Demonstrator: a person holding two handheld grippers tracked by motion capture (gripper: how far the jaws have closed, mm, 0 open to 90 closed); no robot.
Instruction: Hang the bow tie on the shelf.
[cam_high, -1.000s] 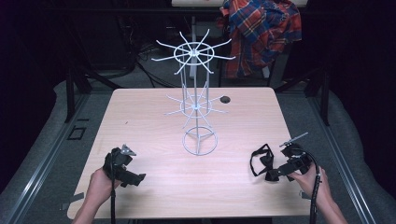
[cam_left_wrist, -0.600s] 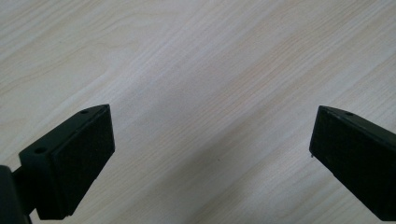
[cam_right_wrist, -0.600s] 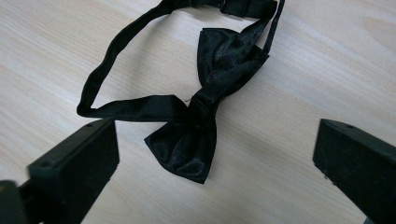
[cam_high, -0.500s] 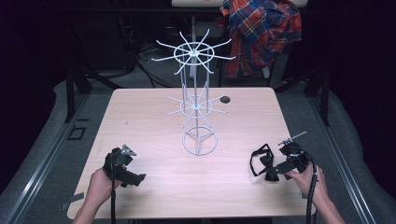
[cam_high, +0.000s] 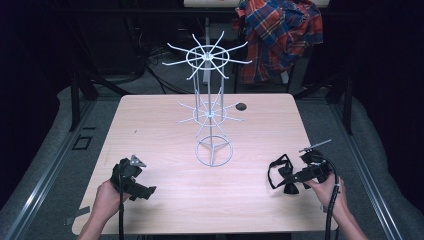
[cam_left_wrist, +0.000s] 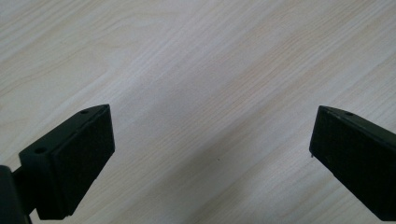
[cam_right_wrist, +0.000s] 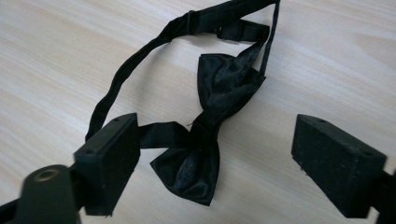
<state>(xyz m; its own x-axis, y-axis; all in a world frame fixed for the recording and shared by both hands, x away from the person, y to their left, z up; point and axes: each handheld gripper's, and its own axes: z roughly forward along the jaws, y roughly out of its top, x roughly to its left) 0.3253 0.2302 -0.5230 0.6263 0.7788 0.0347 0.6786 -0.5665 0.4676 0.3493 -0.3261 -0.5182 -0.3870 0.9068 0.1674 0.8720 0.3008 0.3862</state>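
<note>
Grippers, left (cam_high: 131, 181) and right (cam_right_wrist: 215, 158), gape wide; bow tie (cam_right_wrist: 212, 126) lies between right's jaws.

No readable text, labels, brands, nos. or signs in any view. Table top (cam_high: 165, 135): plain pale woodgrain, no markings. Wire rack (cam_high: 210, 112): bare white wire, no tag. Bow tie (cam_right_wrist: 212, 126): plain black satin, strap w/o legible label. Plaid shirt (cam_high: 280, 35): check pattern only, no print. Jaw pads in both gripper views: blank black, small holes, no lettering.
</note>
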